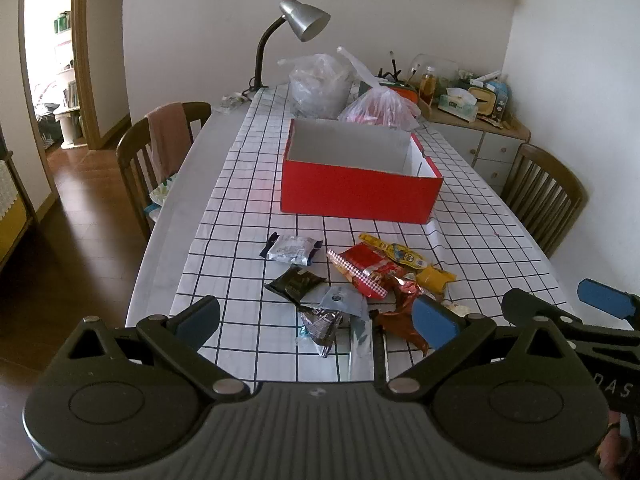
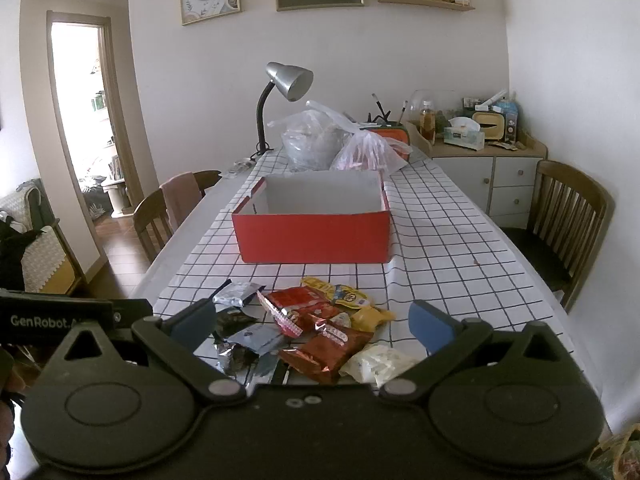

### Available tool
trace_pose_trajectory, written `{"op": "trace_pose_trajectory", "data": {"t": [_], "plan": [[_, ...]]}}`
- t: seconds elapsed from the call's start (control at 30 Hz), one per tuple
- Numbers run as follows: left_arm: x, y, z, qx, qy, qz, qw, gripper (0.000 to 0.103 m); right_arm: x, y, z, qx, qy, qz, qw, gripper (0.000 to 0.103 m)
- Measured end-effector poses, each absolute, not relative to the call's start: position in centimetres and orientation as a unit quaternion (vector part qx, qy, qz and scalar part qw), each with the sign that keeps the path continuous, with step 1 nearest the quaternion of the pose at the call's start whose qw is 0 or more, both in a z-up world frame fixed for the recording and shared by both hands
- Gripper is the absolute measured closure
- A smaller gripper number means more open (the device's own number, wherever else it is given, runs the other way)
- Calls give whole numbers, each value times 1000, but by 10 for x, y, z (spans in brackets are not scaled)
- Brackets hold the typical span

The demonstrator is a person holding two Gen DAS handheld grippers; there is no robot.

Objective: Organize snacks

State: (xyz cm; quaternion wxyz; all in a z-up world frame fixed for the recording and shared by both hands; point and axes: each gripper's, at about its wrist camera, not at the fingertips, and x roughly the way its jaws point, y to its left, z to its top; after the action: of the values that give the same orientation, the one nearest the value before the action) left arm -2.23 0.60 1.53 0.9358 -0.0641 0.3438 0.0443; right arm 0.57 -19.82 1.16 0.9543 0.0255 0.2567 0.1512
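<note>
Checked tablecloth (image 2: 440, 240) bare around red box (image 2: 316, 240); snack pile (image 2: 312, 332) near front edge; left gripper (image 1: 316, 320), right gripper (image 2: 312, 326) fingers spread, empty.

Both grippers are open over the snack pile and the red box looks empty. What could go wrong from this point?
1. The snack packets overlap in a loose heap, so the right gripper may pinch two at once or drag neighbours along.
2. The pale packet lies close to the near table edge and could be nudged off.
3. The left gripper and the right one aim at the same heap, so they could collide.
</note>
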Motion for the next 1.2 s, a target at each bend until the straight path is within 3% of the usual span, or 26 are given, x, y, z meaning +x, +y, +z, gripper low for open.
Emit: {"op": "trace_pose_trajectory", "data": {"t": [1.2], "plan": [[-2, 0, 4, -70, 353, 7, 933, 0, 17, -206, 5, 13, 266, 116, 957, 1]]}}
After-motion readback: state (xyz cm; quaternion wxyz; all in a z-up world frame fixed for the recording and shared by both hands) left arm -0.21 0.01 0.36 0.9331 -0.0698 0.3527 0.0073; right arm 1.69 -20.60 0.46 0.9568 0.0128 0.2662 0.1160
